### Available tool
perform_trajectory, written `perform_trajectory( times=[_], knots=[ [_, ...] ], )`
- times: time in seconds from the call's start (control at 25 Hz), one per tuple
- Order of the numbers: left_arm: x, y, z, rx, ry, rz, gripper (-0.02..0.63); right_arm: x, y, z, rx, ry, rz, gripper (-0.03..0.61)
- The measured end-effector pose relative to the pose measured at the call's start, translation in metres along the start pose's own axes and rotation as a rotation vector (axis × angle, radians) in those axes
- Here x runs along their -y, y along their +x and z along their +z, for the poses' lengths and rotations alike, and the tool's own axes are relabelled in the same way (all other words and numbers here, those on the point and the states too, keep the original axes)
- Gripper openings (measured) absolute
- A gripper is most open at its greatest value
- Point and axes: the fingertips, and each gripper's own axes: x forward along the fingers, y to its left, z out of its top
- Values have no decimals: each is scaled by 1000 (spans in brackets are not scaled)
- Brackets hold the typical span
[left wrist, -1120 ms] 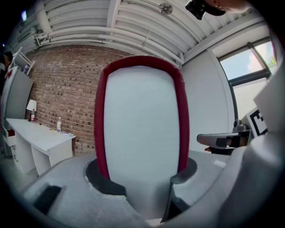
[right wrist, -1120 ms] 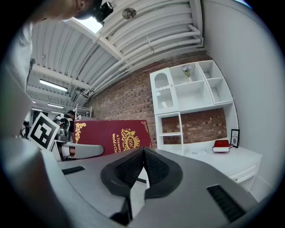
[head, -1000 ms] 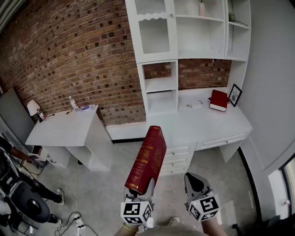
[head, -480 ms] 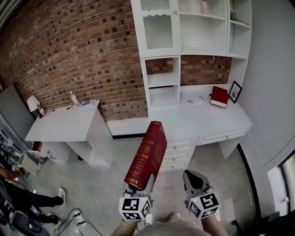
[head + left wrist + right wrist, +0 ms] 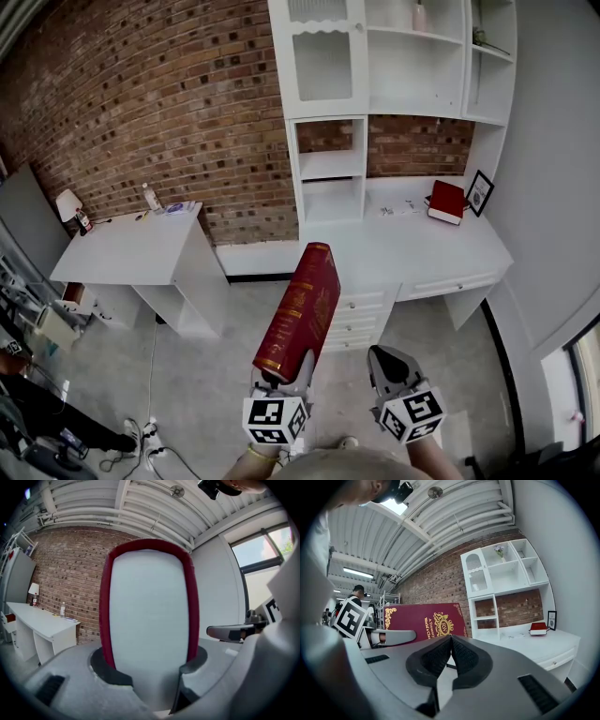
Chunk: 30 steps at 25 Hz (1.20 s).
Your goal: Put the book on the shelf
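Fingers (image 5: 105,665) of the left gripper (image 5: 286,380) clamp a thick red hardback book (image 5: 300,314) (gilt-stamped), tilted above open grey floor (image 5: 216,375); right gripper (image 5: 386,358) pinched closed, empty; white shelf (image 5: 330,178) far ahead.

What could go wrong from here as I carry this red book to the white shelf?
The left gripper pinches only the bottom end of the tall red book, which leans; it could pivot or slip out. The right gripper is shut and empty, so nothing backs it up. The cubbies of the shelf look narrow; the book may catch an edge.
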Motion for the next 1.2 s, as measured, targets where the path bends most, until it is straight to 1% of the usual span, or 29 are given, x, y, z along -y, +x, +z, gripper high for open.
perform_trajectory(
  times=[0.4, 0.8, 1.2],
  knots=[
    [14, 19, 2, 28, -4, 24, 230, 24, 3, 4, 6, -30, 21, 6],
    [22, 28, 4, 26, -5, 40, 230, 39, 4, 8, -2, -8, 32, 6],
    [25, 36, 3, 22, -3, 43, 230, 43, 7, 1, -11, 14, 43, 6]
  ],
)
